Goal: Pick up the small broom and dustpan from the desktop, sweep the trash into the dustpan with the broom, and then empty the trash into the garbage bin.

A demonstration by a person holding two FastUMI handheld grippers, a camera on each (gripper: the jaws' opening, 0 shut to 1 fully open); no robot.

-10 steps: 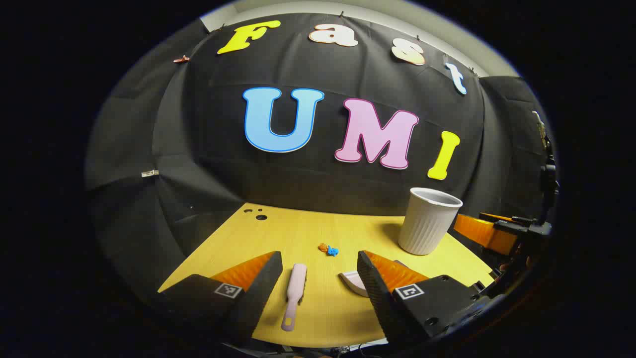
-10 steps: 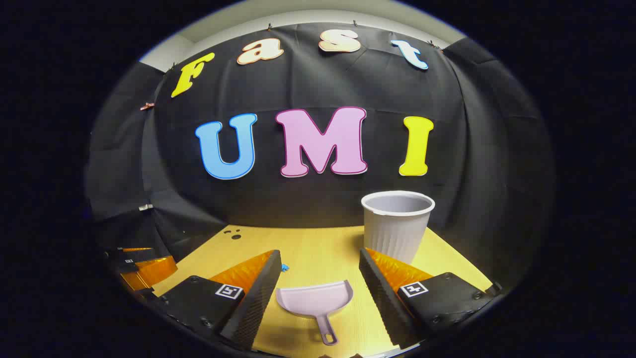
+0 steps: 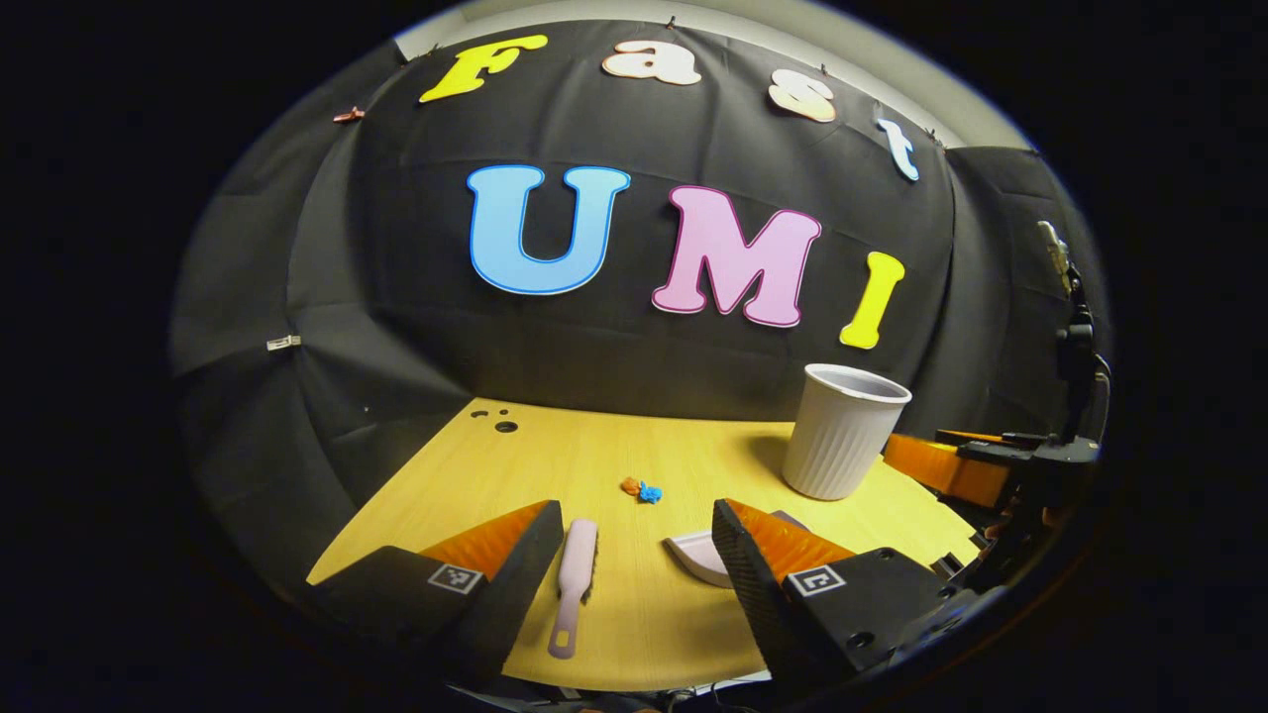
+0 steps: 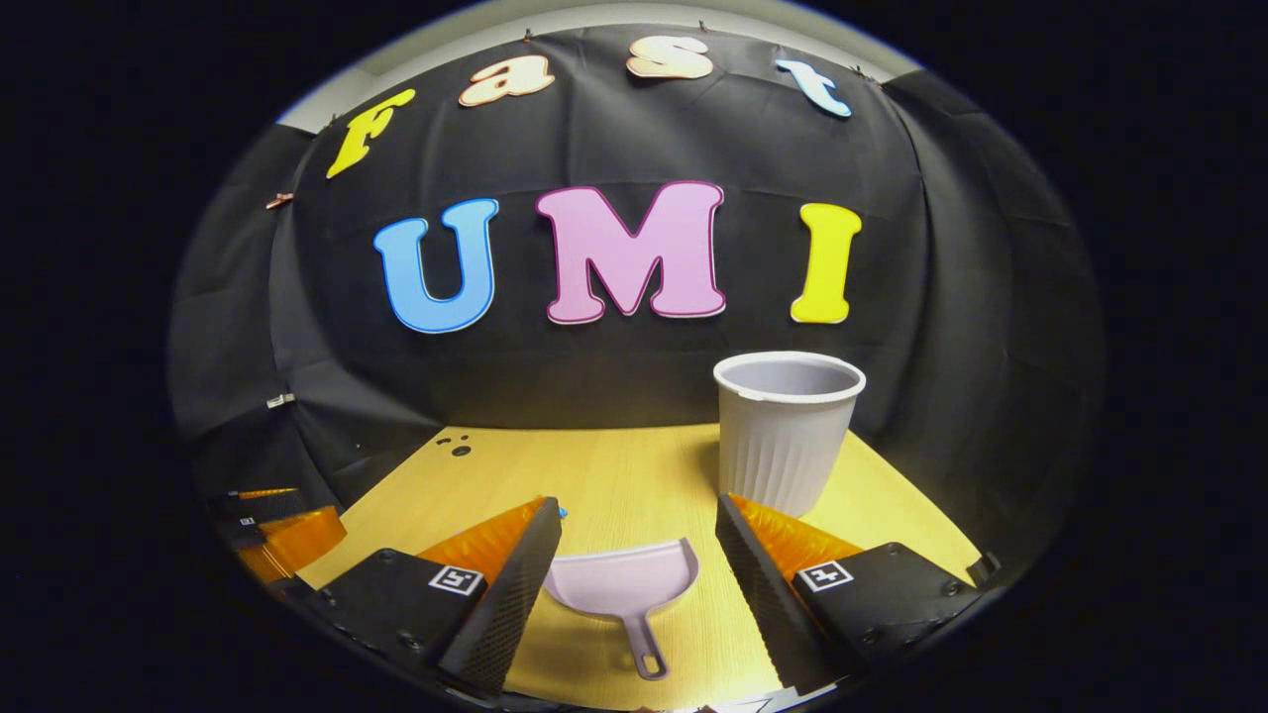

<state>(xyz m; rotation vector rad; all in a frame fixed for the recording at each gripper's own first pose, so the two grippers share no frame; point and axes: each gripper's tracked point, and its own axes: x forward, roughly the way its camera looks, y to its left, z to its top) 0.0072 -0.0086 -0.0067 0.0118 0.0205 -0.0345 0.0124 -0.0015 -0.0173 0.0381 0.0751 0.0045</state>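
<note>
A small pale pink broom (image 3: 572, 584) lies flat on the yellow desktop (image 3: 614, 456), handle toward me, just inside the left finger of my open left gripper (image 3: 634, 564). Beyond it sit small orange and blue trash scraps (image 3: 640, 489). The pale pink dustpan (image 4: 622, 586) lies flat with its handle toward me, between the spread fingers of my open right gripper (image 4: 639, 569); its edge (image 3: 696, 553) also peeks out in the left gripper view. The ribbed grey garbage bin (image 4: 786, 428) (image 3: 840, 429) stands upright at the back right.
The other gripper (image 3: 991, 465) shows at the right edge of the left gripper view, and at the left edge of the right gripper view (image 4: 277, 525). Small dark holes (image 3: 500, 422) mark the desktop's far left corner. The black cloth wall closes the back.
Both grippers have shifted slightly forward and down toward the desktop. The broom, dustpan, trash and bin lie where they were.
</note>
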